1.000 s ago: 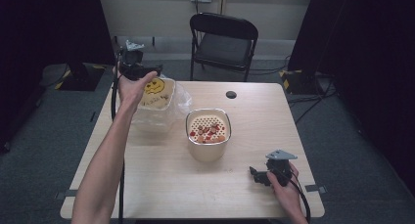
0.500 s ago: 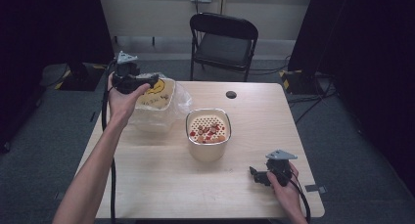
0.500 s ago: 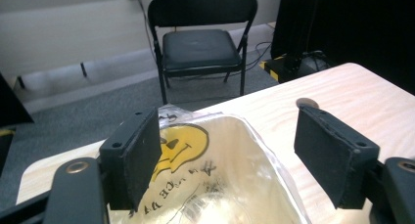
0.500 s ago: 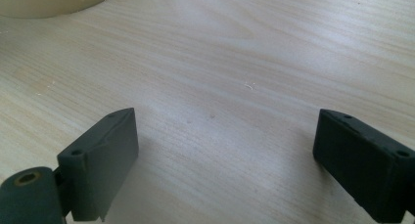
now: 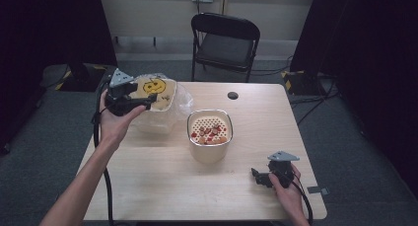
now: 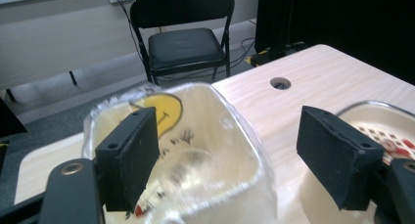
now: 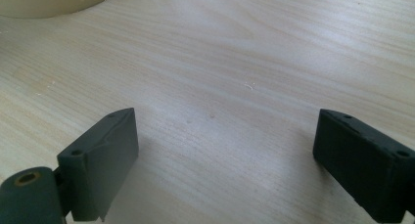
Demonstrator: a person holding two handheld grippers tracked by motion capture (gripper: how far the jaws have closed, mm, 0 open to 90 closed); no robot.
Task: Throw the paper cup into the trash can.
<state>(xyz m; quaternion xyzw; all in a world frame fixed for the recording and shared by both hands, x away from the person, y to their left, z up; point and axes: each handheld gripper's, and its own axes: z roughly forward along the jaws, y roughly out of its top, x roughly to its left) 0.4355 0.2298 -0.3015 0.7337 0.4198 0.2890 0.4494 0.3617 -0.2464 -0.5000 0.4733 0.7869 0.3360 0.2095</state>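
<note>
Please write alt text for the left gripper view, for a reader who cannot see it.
The left gripper, jaws apart, points at a clear plastic container with a yellow smiley face. Behind it are the wooden table and a black folding chair.

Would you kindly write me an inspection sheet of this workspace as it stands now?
Surface: light wooden table, with a round cable hole near the far edge.
Job's things: clear bag with a yellow smiley print at far left; cream tub at centre, red pieces on its perforated insert.
Clutter: nothing seen.
Grippers: left gripper at the bag, jaws apart with the bag's top between them, having just been closing, then easing open; whether the pads press on it is unclear. Right gripper low at the near right, jaws open over bare wood.
Cables: one trails from each gripper; more on the floor.
Surroundings: black folding chair, grey carpet, dark curtains.
</note>
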